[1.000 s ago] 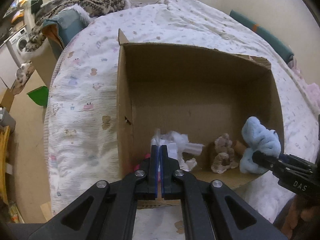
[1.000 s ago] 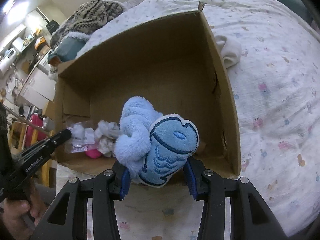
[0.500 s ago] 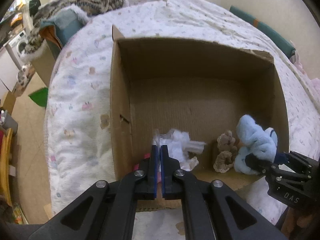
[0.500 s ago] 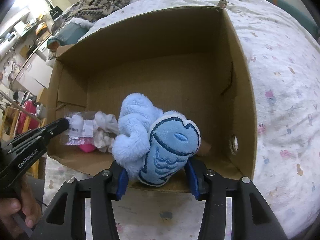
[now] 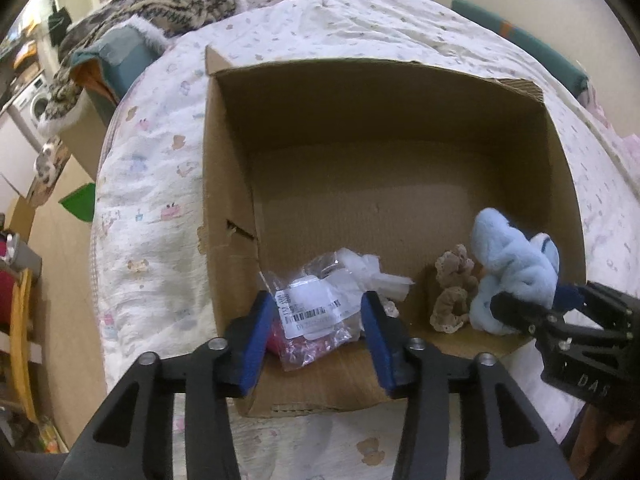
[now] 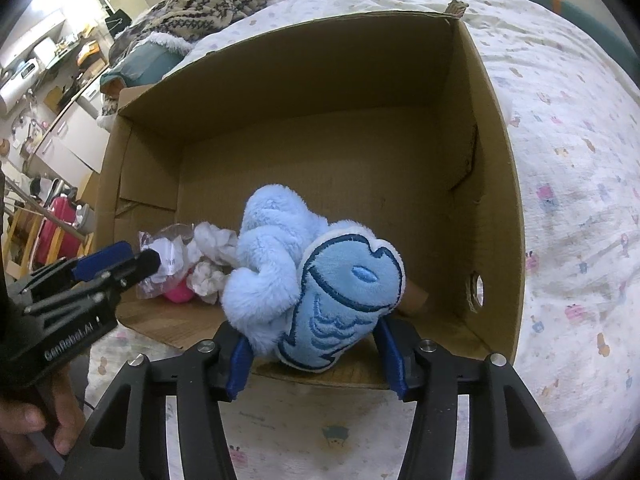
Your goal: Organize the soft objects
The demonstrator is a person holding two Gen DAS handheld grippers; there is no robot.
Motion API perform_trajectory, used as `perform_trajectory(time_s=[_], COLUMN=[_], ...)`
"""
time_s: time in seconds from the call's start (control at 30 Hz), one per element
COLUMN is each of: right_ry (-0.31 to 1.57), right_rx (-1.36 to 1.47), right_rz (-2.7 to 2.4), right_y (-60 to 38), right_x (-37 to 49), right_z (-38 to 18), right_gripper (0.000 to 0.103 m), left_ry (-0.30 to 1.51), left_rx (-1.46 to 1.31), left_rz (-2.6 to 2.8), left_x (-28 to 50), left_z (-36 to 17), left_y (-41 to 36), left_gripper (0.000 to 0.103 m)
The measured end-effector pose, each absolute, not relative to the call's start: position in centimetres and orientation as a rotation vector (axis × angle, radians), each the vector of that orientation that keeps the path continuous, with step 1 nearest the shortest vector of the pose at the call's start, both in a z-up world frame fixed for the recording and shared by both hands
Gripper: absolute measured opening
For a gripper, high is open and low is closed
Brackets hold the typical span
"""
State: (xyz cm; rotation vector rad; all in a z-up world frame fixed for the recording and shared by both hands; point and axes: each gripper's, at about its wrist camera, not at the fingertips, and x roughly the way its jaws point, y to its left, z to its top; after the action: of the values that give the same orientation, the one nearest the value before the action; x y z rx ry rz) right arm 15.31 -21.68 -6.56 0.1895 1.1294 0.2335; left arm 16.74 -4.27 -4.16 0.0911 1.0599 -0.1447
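Right wrist view: our right gripper (image 6: 316,354), jaws opening, cradles the light, squashy blue fish plush (image 6: 320,288), best pinched mid-body

The black body of the left claw (image 6: 116,268) has white letters on it that read "GenRobot.AI", seen from the right wrist camera. The black body of the right claw (image 5: 532,308) has white letters too, and only "DAS" can be read before the edge of the picture cuts them off. The clear crinkly plastic bag (image 5: 316,316) in the brown cardboard box (image 5: 224,208) has a white sticker with a black barcode. The small print under the barcode is too blurry to read.
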Motion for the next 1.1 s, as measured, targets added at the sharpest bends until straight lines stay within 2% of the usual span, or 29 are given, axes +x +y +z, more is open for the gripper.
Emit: perform_trajectory(time_s=[0.13, 0.33, 0.43, 0.5, 0.6, 0.63, 0.67, 0.83, 0.97, 1.1], right_ry=[1.118, 1.062, 1.023, 0.987, 0.941, 0.934, 0.926, 0.868, 0.828, 0.788], right_rx=[0.213, 0.243, 0.265, 0.283, 0.290, 0.284, 0.272, 0.252, 0.246, 0.233], right_rz=[0.221, 0.200, 0.194, 0.194, 0.166, 0.159, 0.152, 0.134, 0.137, 0.145], right_y=[-22.1, -22.9, -23.3, -23.7, -24.2, -24.2, -24.3, -24.4, -24.4, -24.1], right_x=[15.2, 15.0, 14.8, 14.6, 14.1, 14.0, 13.8, 12.3, 10.8, 8.9], right_z=[-6.3, -5.1, -4.2, -3.6, -2.6, -2.3, -1.9, 0.5, 2.3, 3.2], right_gripper=[0.063, 0.076, 0.089, 0.103, 0.103, 0.103, 0.103, 0.103, 0.103, 0.103], left_ry=[1.021, 0.979, 0.936, 0.917, 0.884, 0.869, 0.864, 0.825, 0.791, 0.756], left_rx=[0.112, 0.070, 0.084, 0.076, 0.084, 0.083, 0.080, 0.053, 0.025, 0.033], left_rz=[-0.141, -0.194, -0.173, -0.158, -0.128, -0.122, -0.117, -0.087, -0.085, -0.084], left_x=[16.3, 15.6, 15.0, 14.6, 14.1, 13.9, 13.8, 12.8, 11.4, 9.6], left_z=[-3.3, -1.8, -0.7, -0.2, 0.7, 1.1, 1.4, 3.3, 4.7, 5.7], left_y=[-4.6, -4.5, -4.5, -4.3, -4.0, -3.8, -3.6, -2.5, -1.6, -1.1], left_gripper=[0.056, 0.056, 0.056, 0.056, 0.056, 0.060, 0.069, 0.089, 0.094, 0.095])
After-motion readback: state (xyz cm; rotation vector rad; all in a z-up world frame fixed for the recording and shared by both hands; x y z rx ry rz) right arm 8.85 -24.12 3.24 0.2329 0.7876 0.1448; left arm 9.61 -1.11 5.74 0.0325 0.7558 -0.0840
